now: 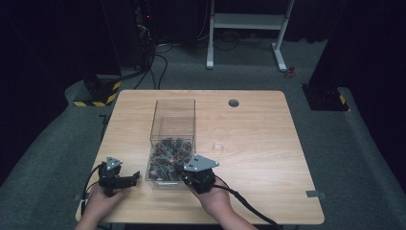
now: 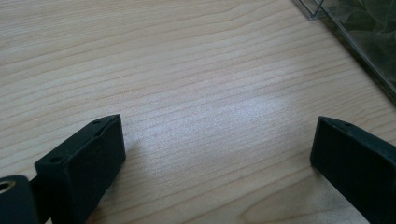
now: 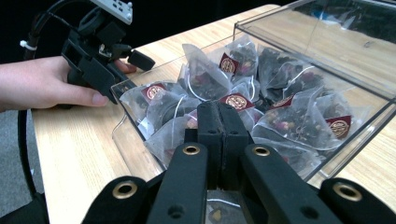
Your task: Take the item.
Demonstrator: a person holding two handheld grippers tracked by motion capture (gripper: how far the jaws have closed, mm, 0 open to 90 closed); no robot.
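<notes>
Lift straight up and slowly, right tongs (image 3: pixel 219 116) pinched shut among tea bags (image 3: pixel 299 121) at box's (image 1: pixel 173 115) six o'clock end, left tongs (image 2: pixel 219 154) wide, idle at nine o'clock.

A light wooden table (image 1: pixel 268 143) with rounded corners and a round cable hole (image 1: pixel 233 103) near its far edge is set on grey carpet (image 1: pixel 335 158). Beyond it, a white metal frame on two feet (image 1: pixel 246 28) is seen, with cables lying on the floor (image 1: pixel 160 67) beside it. A black post base striped yellow and black (image 1: pixel 95 93) is placed at far left, another dark base (image 1: pixel 325 96) at right. The surroundings are hung in black and kept dim.
</notes>
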